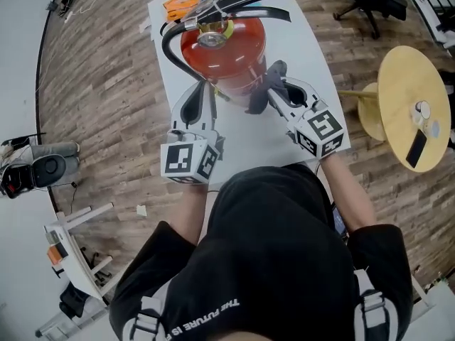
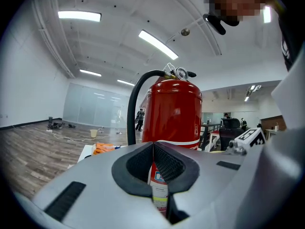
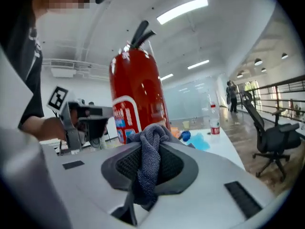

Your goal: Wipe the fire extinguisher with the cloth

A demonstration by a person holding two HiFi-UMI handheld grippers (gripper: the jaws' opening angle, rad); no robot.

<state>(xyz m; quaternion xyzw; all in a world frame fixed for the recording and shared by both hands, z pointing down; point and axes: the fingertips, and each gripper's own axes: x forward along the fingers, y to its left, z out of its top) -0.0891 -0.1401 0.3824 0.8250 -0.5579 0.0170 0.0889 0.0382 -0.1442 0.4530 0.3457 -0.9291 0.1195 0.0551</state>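
Right now your right gripper (image 3: 148, 140) has its jaws clamped on the grey knitted cloth (image 3: 148, 162). A bunched fold pokes out past the tips, and the rest hangs down between the pads. That grip makes sense, because the fold ahead of the tips is what should meet the metal, not the jaws themselves.

The red steel fire extinguisher with the black hose and black lever handle (image 3: 136, 94) stands upright just ahead of those jaws and slightly to their left. The cloth is close to its lower side, though I cannot tell whether they are touching yet.

Your left gripper (image 2: 153, 146) has its jaws together with nothing held between them. The red cylinder (image 2: 174, 111) rises directly beyond the tips, and its label shows through the slit below them. From the head view, the left gripper (image 1: 202, 94) sits low by the cylinder's base. The right gripper (image 1: 279, 84) and the cloth (image 1: 257, 96) are at the opposite side of the base.

I judge that the shut left jaws are placed there as a brace, so the tall cylinder (image 1: 224, 48) does not slide or tip on the white table (image 1: 249, 142) when you press. Whether the left tips actually touch it is unclear. The wiping looks barely begun, since the upper body and the handle lie well above both pairs of jaws.
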